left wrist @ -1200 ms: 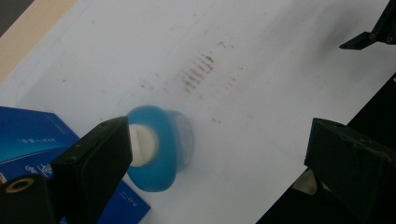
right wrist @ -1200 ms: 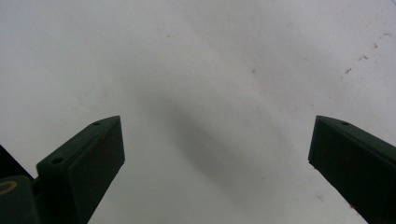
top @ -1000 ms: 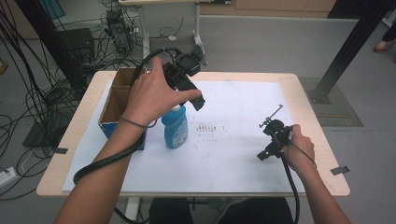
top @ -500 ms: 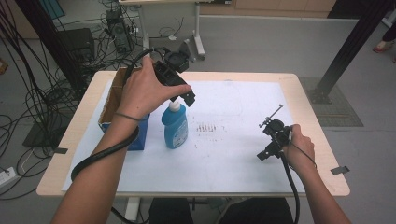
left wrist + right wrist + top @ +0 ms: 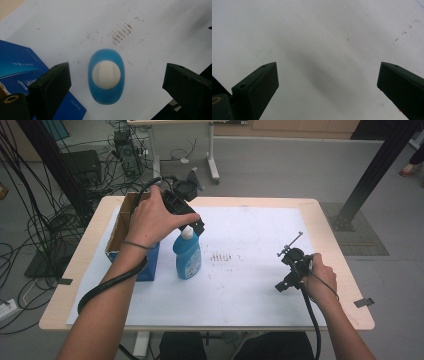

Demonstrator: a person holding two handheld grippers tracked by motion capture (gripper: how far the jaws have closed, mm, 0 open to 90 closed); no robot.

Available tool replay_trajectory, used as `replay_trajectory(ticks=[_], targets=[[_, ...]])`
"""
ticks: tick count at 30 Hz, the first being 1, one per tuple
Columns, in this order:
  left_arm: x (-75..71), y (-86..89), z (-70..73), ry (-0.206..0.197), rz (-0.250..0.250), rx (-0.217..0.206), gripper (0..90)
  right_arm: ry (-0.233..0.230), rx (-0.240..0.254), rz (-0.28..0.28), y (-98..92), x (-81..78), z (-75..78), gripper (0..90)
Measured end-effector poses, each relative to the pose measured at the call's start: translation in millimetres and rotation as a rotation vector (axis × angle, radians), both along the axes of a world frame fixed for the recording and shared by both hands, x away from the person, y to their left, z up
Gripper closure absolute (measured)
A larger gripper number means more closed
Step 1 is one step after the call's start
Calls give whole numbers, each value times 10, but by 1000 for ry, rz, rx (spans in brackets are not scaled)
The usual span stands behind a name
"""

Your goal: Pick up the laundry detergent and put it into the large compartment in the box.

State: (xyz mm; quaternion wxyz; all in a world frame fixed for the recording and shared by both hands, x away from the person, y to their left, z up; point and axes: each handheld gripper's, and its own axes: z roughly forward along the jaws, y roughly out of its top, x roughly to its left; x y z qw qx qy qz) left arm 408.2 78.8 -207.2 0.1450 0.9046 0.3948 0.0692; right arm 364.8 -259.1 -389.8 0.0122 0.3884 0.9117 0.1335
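A blue bottle point(image 5: 187, 257) with a white cap point(image 5: 187, 233) stands upright on the white sheet, left of centre. My left gripper point(image 5: 194, 227) hovers straight above it, pointing down, jaws wide open. From the left gripper view I look down on the bottle point(image 5: 106, 75) and its cap point(image 5: 106, 74), which sit between the open jaws of my left gripper point(image 5: 117, 82) without touching them. My right gripper point(image 5: 281, 286) rests low at the right of the table, held by the right hand. In the right gripper view my right gripper point(image 5: 328, 82) is open over bare white paper.
A blue cardboard box point(image 5: 131, 245), open at the top, stands just left of the bottle, and shows as a box point(image 5: 23, 72) in the left gripper view. Brown smudges point(image 5: 221, 256) mark the sheet. Cables trail off the table's left edge point(image 5: 75, 265).
My left gripper has moved left and lower, from the bottle's right to directly over its cap. The right gripper has stayed put.
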Motion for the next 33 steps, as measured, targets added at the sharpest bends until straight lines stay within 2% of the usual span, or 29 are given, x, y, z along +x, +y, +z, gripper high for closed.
replay_trajectory(ticks=[9,13,27,33], targets=[[0,-12,-193,27,0,8,82,4,1,0,1,-6,-9,34],[4,-5,-308,37,12,-2,81,5,2,0,3,-6,-13,33],[31,-11,-529,58,16,-1,76,5,2,0,-26,-9,-24,33],[45,7,-586,60,22,-16,75,9,3,-3,-16,-16,-39,33]])
